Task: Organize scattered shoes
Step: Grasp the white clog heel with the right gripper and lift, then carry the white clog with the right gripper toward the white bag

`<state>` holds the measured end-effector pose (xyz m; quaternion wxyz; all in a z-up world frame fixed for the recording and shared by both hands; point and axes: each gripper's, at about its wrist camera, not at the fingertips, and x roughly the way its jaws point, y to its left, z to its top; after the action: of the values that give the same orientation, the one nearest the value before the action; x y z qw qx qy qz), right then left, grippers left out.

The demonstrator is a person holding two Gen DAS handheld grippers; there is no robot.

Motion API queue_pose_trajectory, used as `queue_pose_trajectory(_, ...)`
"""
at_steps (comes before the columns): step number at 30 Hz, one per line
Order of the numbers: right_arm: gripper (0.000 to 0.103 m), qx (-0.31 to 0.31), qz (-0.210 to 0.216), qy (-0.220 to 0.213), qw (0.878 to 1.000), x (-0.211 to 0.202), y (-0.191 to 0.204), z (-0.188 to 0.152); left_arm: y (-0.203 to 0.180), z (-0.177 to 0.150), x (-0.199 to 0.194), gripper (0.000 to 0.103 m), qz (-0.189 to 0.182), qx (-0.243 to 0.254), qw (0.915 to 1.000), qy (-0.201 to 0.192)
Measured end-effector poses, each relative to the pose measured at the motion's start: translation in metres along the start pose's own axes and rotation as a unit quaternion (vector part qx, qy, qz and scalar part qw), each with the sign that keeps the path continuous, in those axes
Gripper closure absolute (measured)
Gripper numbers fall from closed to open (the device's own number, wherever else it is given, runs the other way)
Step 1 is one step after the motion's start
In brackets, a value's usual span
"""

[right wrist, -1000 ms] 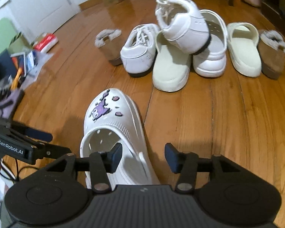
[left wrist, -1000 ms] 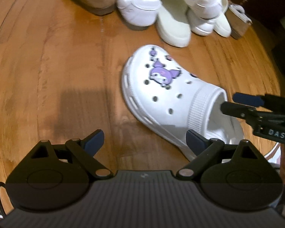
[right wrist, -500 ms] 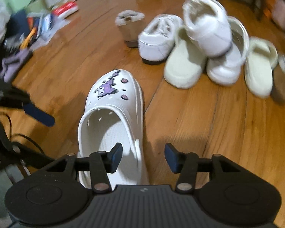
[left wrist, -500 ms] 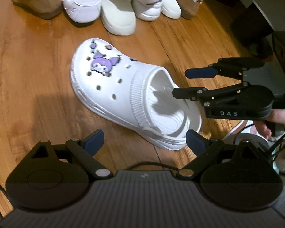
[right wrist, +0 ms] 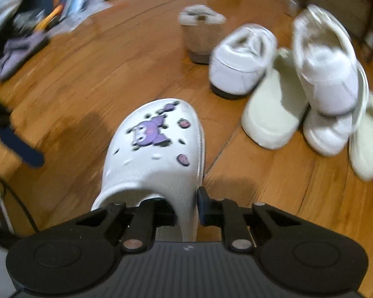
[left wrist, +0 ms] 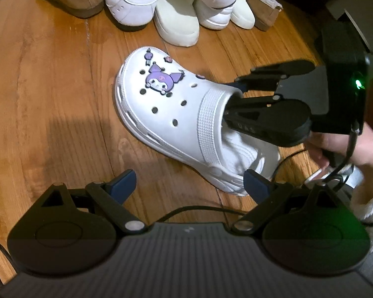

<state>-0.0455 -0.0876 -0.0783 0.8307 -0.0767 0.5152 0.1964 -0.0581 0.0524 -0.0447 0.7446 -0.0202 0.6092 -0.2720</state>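
Wooden floor [left wrist: 49,79] underlies everything. Right gripper [right wrist: 187,209] pinches the side wall of the white clog [left wrist: 166,114], one finger inside its opening, one outside. Left gripper [left wrist: 189,183] hangs spread wide, holding nothing, just beside the clog's heel. Other shoes [left wrist: 176,7] cluster beyond the clog's toe.

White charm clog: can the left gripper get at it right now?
Probably yes. The left gripper is open, the white charm clog lies just ahead on bare floor; only the right gripper occupies its heel opening.
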Motion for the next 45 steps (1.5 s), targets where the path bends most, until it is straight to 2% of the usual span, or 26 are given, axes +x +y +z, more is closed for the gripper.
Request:
queue_pose_trajectory(2,0.088,0.063,0.003,0.002,0.998,-0.002,-0.010,-0.003,0.002,0.002,-0.003,0.009,0.005,-0.001,1.0000,-0.001)
queue_pose_trajectory(4,0.088,0.152,0.005,0.000,0.988,-0.013,-0.026,-0.014,0.002,0.005,-0.008,0.009,0.012,0.001,0.9999,-0.006)
queue_pose_trajectory(5,0.088,0.175,0.009,-0.005,0.984,-0.017,-0.032,-0.018,0.001,0.007,-0.009,0.009,0.016,0.003,0.9998,-0.009)
queue_pose_trajectory(7,0.088,0.245,0.026,-0.025,0.969,-0.032,-0.051,-0.035,-0.002,0.011,-0.011,0.009,0.019,0.007,0.9997,-0.013)
queue_pose_trajectory(10,0.088,0.346,0.035,-0.059,0.936,-0.056,-0.082,-0.061,-0.015,0.019,-0.010,0.009,0.018,0.022,0.9995,-0.015)
queue_pose_trajectory(14,0.088,0.479,0.026,-0.094,0.872,-0.089,-0.123,-0.107,-0.048,0.033,-0.001,0.009,0.007,0.058,0.9980,-0.023)
queue_pose_trajectory(18,0.087,0.563,-0.028,-0.113,0.818,-0.115,-0.154,-0.150,-0.075,0.043,0.010,0.009,-0.006,0.077,0.9965,-0.033)
queue_pose_trajectory(21,0.084,0.620,-0.035,-0.116,0.775,-0.128,-0.175,-0.178,-0.096,0.040,0.021,0.009,0.036,0.087,0.9935,-0.065)
queue_pose_trajectory(22,0.084,0.644,-0.026,-0.115,0.756,-0.130,-0.182,-0.190,-0.100,0.038,0.026,0.009,0.042,0.088,0.9930,-0.068)
queue_pose_trajectory(23,0.084,0.656,-0.022,-0.117,0.745,-0.131,-0.185,-0.197,-0.104,0.037,0.030,0.009,0.046,0.089,0.9926,-0.069)
queue_pose_trajectory(25,0.084,0.691,-0.013,-0.124,0.712,-0.132,-0.191,-0.221,-0.112,0.034,0.036,0.009,0.022,0.091,0.9934,-0.066)
queue_pose_trajectory(26,0.084,0.697,-0.013,-0.126,0.706,-0.131,-0.191,-0.225,-0.116,0.033,0.037,0.009,0.008,0.093,0.9937,-0.062)
queue_pose_trajectory(29,0.084,0.736,-0.010,-0.142,0.662,-0.129,-0.190,-0.244,-0.122,0.034,0.035,0.009,-0.017,0.092,0.9933,-0.068)
queue_pose_trajectory(31,0.084,0.771,-0.002,-0.161,0.616,-0.126,-0.187,-0.256,-0.124,0.035,0.031,0.009,-0.036,0.087,0.9926,-0.077)
queue_pose_trajectory(32,0.084,0.780,0.001,-0.167,0.603,-0.124,-0.186,-0.258,-0.125,0.035,0.027,0.009,-0.048,0.082,0.9920,-0.083)
queue_pose_trajectory(34,0.084,0.816,0.013,-0.189,0.546,-0.119,-0.181,-0.264,-0.126,0.034,0.024,0.009,-0.064,0.077,0.9910,-0.088)
queue_pose_trajectory(36,0.083,0.834,0.026,-0.200,0.513,-0.111,-0.179,-0.265,-0.125,0.032,0.024,0.009,-0.072,0.077,0.9909,-0.084)
queue_pose_trajectory(37,0.080,0.838,0.031,-0.202,0.507,-0.107,-0.179,-0.261,-0.124,0.031,0.023,0.009,-0.076,0.077,0.9908,-0.082)
queue_pose_trajectory(38,0.078,0.839,0.039,-0.202,0.504,-0.103,-0.180,-0.255,-0.123,0.030,0.023,0.009,-0.079,0.077,0.9907,-0.080)
queue_pose_trajectory(39,0.067,0.831,0.057,-0.202,0.515,-0.100,-0.180,-0.246,-0.123,0.029,0.023,0.009,-0.083,0.077,0.9905,-0.077)
queue_pose_trajectory(40,0.062,0.820,0.071,-0.205,0.529,-0.100,-0.182,-0.241,-0.122,0.028,0.023,0.009,-0.087,0.078,0.9904,-0.075)
queue_pose_trajectory(41,0.054,0.793,0.093,-0.212,0.564,-0.102,-0.182,-0.231,-0.122,0.027,0.023,0.009,-0.091,0.078,0.9902,-0.073)
queue_pose_trajectory(42,0.047,0.764,0.094,-0.211,0.602,-0.106,-0.182,-0.224,-0.121,0.027,0.026,0.009,-0.088,0.077,0.9908,-0.068)
queue_pose_trajectory(43,0.047,0.737,0.092,-0.211,0.636,-0.111,-0.181,-0.218,-0.117,0.026,0.030,0.009,-0.084,0.072,0.9921,-0.060)
queue_pose_trajectory(44,0.047,0.700,0.072,-0.209,0.679,-0.119,-0.176,-0.211,-0.114,0.027,0.034,0.009,-0.084,0.067,0.9926,-0.055)
queue_pose_trajectory(45,0.047,0.621,0.020,-0.202,0.757,-0.134,-0.164,-0.199,-0.112,0.027,0.037,0.009,-0.085,0.063,0.9931,-0.050)
